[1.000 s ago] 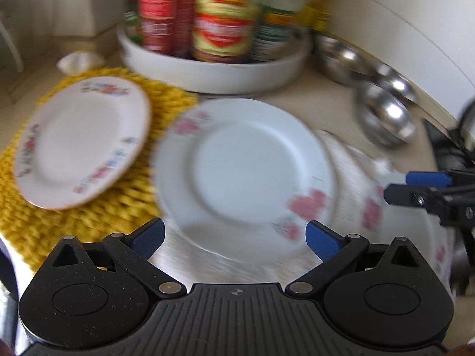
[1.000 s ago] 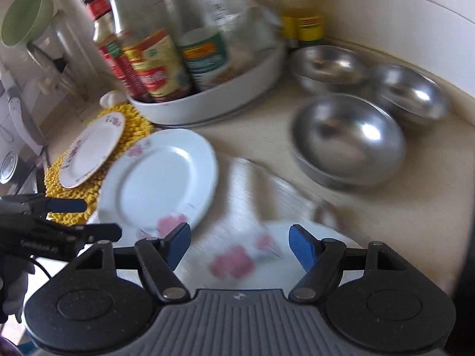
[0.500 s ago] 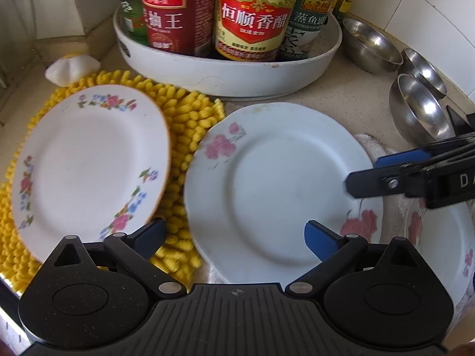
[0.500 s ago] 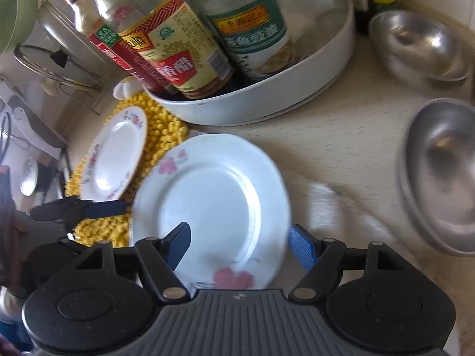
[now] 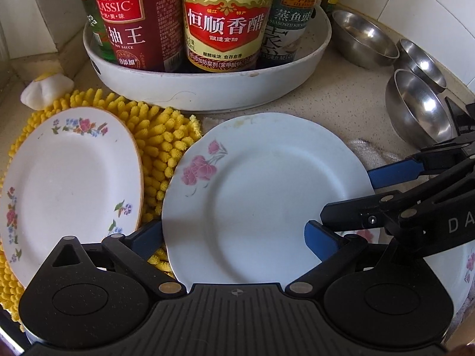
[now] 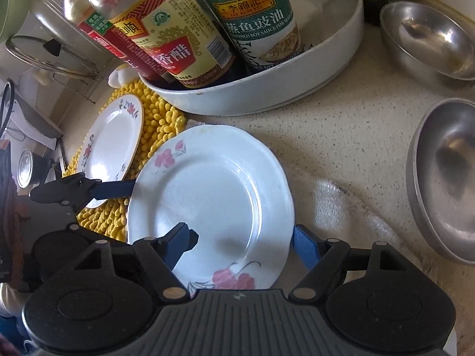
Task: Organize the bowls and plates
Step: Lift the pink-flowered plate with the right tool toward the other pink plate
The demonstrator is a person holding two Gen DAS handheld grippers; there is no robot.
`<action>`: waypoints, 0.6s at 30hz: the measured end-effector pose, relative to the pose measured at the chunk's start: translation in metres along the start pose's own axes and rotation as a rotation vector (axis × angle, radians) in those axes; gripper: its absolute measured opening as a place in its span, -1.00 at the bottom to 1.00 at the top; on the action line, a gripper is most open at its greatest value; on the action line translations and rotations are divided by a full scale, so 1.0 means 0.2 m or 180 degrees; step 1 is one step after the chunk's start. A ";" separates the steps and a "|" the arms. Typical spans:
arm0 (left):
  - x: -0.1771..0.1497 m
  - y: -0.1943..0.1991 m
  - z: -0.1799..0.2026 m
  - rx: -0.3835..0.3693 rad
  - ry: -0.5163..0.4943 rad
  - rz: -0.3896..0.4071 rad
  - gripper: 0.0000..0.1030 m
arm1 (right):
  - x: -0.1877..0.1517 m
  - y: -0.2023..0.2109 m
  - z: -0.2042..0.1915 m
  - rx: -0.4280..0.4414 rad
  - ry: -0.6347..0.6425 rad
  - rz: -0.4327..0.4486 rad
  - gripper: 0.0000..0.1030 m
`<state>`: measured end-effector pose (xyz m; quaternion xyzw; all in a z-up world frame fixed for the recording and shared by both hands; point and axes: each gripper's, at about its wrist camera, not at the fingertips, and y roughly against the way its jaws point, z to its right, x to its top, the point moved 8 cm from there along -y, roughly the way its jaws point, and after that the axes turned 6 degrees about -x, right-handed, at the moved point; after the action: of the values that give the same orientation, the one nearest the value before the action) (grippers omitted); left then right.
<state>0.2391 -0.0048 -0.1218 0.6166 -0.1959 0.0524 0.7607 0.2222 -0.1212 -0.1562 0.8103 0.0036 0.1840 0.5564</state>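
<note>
A white plate with pink roses lies flat on the counter, partly on a pale cloth. My left gripper is open across its near left rim. One of its fingers sits just outside the edge and the other hangs over the plate. My right gripper is open across the right rim in the same way, and its pads are not pressing the plate. A gold-rimmed flowered plate rests on a yellow mat. Part of a third plate shows at the far right.
A white tray full of sauce bottles stands just behind the plates. Steel bowls sit to the right along the tiled wall. A small white thing lies behind the mat.
Both grippers have closed in on the rose plate. The right one came over from the plate at the right, and its jaws widened a little. The left one drew nearer and lower.
</note>
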 end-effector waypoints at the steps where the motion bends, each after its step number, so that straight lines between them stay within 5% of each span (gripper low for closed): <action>1: 0.00 0.00 0.00 0.0012 -0.0014 0.0000 0.96 | 0.00 0.01 0.01 0.0020 -0.0025 -0.0009 0.76; 18: -0.04 -0.03 0.03 -0.0010 -0.0277 0.0030 0.97 | -0.12 0.03 0.01 0.0067 -0.0118 -0.0111 0.73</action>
<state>0.2317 -0.0114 -0.1291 0.6162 -0.2318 0.0288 0.7522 0.2003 -0.1309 -0.1581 0.8191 0.0094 0.1591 0.5510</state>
